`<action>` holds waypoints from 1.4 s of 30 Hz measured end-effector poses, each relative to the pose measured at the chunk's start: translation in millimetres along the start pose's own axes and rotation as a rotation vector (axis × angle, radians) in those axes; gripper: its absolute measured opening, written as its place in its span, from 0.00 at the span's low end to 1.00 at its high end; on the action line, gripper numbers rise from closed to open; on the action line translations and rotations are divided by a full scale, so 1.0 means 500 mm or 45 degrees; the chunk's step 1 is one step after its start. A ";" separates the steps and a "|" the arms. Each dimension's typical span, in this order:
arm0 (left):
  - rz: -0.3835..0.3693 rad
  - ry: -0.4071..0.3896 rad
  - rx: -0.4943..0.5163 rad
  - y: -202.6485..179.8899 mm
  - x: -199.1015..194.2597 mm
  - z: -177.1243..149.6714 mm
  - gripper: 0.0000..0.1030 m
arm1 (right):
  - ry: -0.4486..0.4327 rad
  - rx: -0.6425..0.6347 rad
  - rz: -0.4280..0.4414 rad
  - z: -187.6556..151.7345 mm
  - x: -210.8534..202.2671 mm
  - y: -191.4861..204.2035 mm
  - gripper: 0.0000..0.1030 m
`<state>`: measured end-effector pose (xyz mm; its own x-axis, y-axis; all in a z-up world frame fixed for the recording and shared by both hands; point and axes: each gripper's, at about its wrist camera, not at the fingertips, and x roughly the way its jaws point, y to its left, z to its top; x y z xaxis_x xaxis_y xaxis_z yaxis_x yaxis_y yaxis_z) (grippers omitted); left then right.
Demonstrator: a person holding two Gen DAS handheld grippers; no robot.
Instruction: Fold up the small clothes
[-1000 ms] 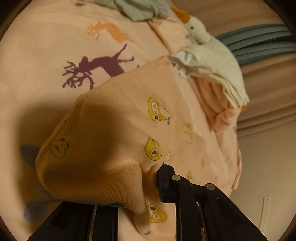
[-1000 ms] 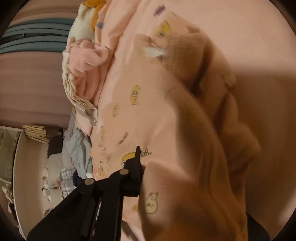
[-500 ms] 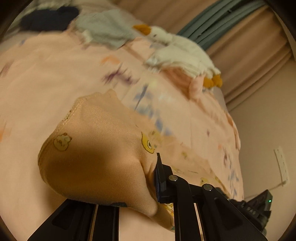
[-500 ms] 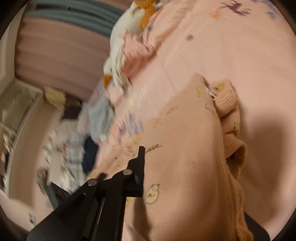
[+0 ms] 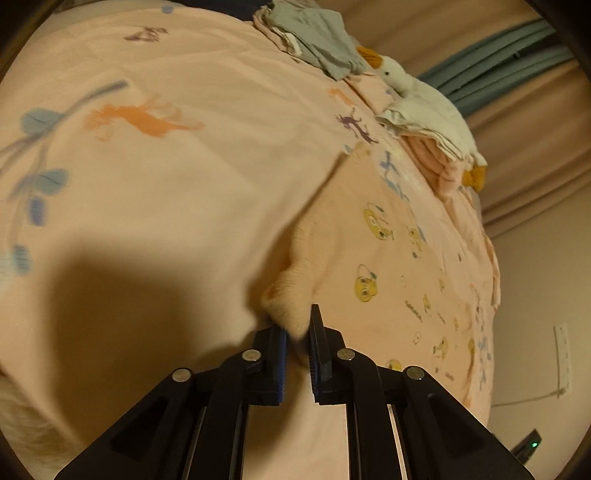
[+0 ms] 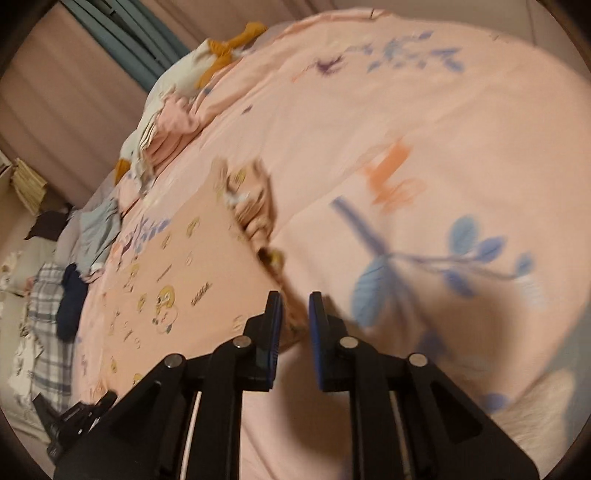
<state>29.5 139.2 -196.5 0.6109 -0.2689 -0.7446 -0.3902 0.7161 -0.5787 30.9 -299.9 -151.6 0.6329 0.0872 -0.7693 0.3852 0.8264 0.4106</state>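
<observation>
A small peach garment printed with yellow ducks lies spread flat on the pink bedsheet. My left gripper is shut on its bunched near corner, and the rest stretches away to the right. In the right wrist view the same garment lies to the left. Its rumpled edge runs down between the fingers of my right gripper, whose jaws are opening and look slack on the cloth. The sheet fills the right side of that view.
A white goose plush rests on a stack of folded clothes at the bed's far edge by the curtains. A grey garment lies further back. Loose clothes are heaped at the left, beside the other gripper.
Both grippers drew back across the bed. The garment, which was draped in a hump over the fingers, now lies flat. The right jaws have parted a little.
</observation>
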 end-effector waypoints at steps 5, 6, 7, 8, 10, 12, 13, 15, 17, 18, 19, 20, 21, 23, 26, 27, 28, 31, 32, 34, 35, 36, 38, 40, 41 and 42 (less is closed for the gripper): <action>0.301 -0.302 0.093 -0.046 -0.105 0.042 0.12 | -0.075 -0.043 0.044 0.071 -0.061 -0.007 0.39; 0.279 -0.360 0.113 -0.057 -0.120 0.053 0.14 | -0.071 -0.048 0.135 0.095 -0.063 0.005 0.45; 0.246 -0.398 0.132 -0.071 -0.128 0.067 0.21 | -0.055 -0.058 0.200 0.114 -0.059 0.017 0.55; 0.211 -0.415 0.150 -0.089 -0.131 0.084 0.26 | -0.033 -0.082 0.265 0.134 -0.050 0.031 0.60; 0.121 -0.443 0.182 -0.118 -0.116 0.106 0.45 | 0.024 -0.131 0.369 0.176 -0.004 0.070 0.62; 0.095 -0.373 0.243 -0.138 -0.061 0.107 0.47 | 0.094 -0.148 0.391 0.200 0.061 0.094 0.59; 0.097 -0.322 0.260 -0.135 -0.039 0.100 0.47 | 0.126 -0.149 0.391 0.206 0.088 0.097 0.53; 0.108 -0.190 0.272 -0.112 0.031 0.070 0.47 | 0.198 -0.168 0.335 0.207 0.145 0.102 0.47; 0.161 -0.104 0.217 -0.082 0.077 0.054 0.47 | 0.254 -0.166 0.284 0.198 0.191 0.090 0.28; 0.163 -0.064 0.159 -0.064 0.098 0.054 0.47 | 0.265 -0.124 0.347 0.194 0.206 0.080 0.11; 0.142 -0.096 0.143 -0.062 0.091 0.057 0.47 | 0.272 -0.094 0.415 0.193 0.209 0.078 0.09; 0.139 -0.119 0.137 -0.065 0.084 0.062 0.47 | 0.264 -0.067 0.460 0.190 0.208 0.074 0.07; 0.151 -0.143 0.140 -0.071 0.075 0.071 0.47 | 0.230 -0.052 0.463 0.190 0.204 0.075 0.05; 0.197 -0.211 0.175 -0.081 0.058 0.078 0.47 | 0.133 -0.051 0.443 0.197 0.174 0.077 0.04; 0.281 -0.290 0.148 -0.065 0.048 0.086 0.47 | 0.017 -0.068 0.418 0.222 0.115 0.057 0.03; 0.261 -0.259 0.123 -0.057 0.055 0.090 0.47 | -0.017 -0.099 0.378 0.228 0.105 0.056 0.04; 0.241 -0.221 0.114 -0.051 0.063 0.087 0.47 | -0.028 -0.146 0.320 0.232 0.105 0.056 0.07; 0.229 -0.153 0.107 -0.035 0.075 0.084 0.47 | 0.124 -0.164 0.135 0.220 0.158 0.034 0.08; 0.239 -0.175 0.121 -0.036 0.066 0.081 0.47 | 0.163 -0.107 0.093 0.216 0.171 0.015 0.09; 0.274 -0.199 0.154 -0.042 0.059 0.071 0.47 | 0.240 -0.021 0.184 0.218 0.177 -0.005 0.18; 0.284 -0.204 0.173 -0.043 0.058 0.066 0.47 | 0.239 -0.021 0.232 0.221 0.168 -0.002 0.24; 0.293 -0.203 0.187 -0.045 0.060 0.065 0.47 | 0.206 -0.040 0.261 0.225 0.152 0.006 0.41; 0.300 -0.195 0.191 -0.044 0.061 0.062 0.47 | 0.073 -0.092 0.305 0.224 0.111 0.029 0.59; 0.298 -0.196 0.188 -0.042 0.060 0.061 0.47 | 0.006 -0.127 0.400 0.212 0.096 0.047 0.60; 0.296 -0.197 0.187 -0.043 0.061 0.062 0.47 | 0.013 -0.142 0.443 0.206 0.100 0.056 0.59; 0.293 -0.194 0.186 -0.042 0.062 0.062 0.47 | 0.060 -0.181 0.472 0.198 0.112 0.069 0.54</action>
<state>78.2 135.7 -196.9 0.6187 0.0026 -0.7856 -0.4336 0.8351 -0.3386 145.9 -321.6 -131.9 0.6788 0.4169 -0.6045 0.0373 0.8026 0.5954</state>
